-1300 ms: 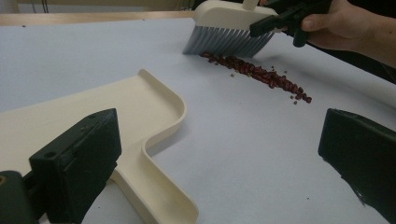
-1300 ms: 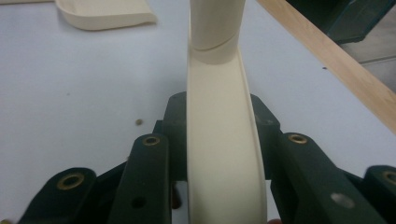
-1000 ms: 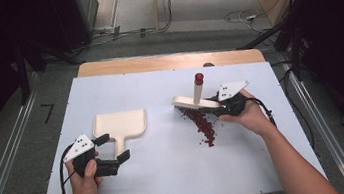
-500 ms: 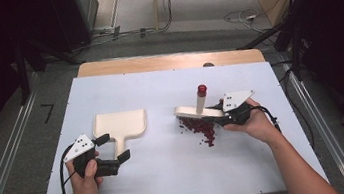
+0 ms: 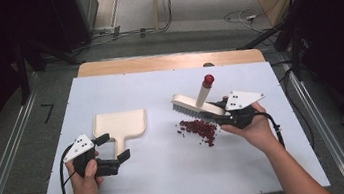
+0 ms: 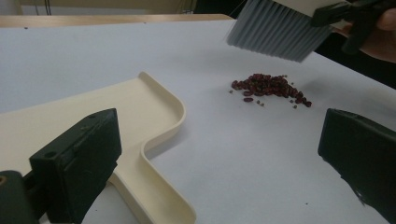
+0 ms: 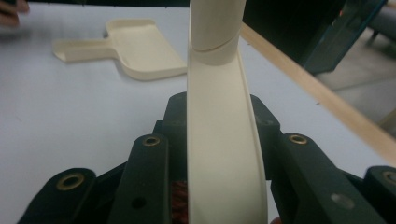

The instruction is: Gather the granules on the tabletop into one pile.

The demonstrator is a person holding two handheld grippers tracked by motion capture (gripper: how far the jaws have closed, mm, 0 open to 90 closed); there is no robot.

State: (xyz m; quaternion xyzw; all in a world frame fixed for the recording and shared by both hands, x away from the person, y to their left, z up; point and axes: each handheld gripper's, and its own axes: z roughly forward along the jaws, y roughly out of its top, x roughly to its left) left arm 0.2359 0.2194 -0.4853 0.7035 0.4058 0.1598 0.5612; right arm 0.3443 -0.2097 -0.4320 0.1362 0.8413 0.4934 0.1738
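A cream dustpan (image 5: pixel 119 124) lies flat at the table's left, handle towards me. My left gripper (image 5: pixel 119 159) stands open at the end of that handle. In the left gripper view the dustpan (image 6: pixel 93 112) runs past the left jaw, and nothing sits between the jaws of the left gripper (image 6: pixel 219 158). A pile of dark red beans (image 5: pixel 199 128) lies right of centre. My right gripper (image 5: pixel 222 111) is shut on a cream brush (image 5: pixel 194 105) with a red-tipped handle. The grey bristles (image 6: pixel 275 28) hang just above and behind the beans (image 6: pixel 271 86). The brush back (image 7: pixel 219 140) stands clamped between the right jaws.
The white tabletop (image 5: pixel 170 178) ends in a wooden strip (image 5: pixel 170 62) at the far edge. Metal rails run along the floor on both sides. Cables lie on the floor beyond the table. The dustpan (image 7: pixel 135 46) lies far off in the right gripper view.
My right gripper has shifted the brush slightly right and towards me, next to the bean pile. The left gripper and the dustpan have stayed put.
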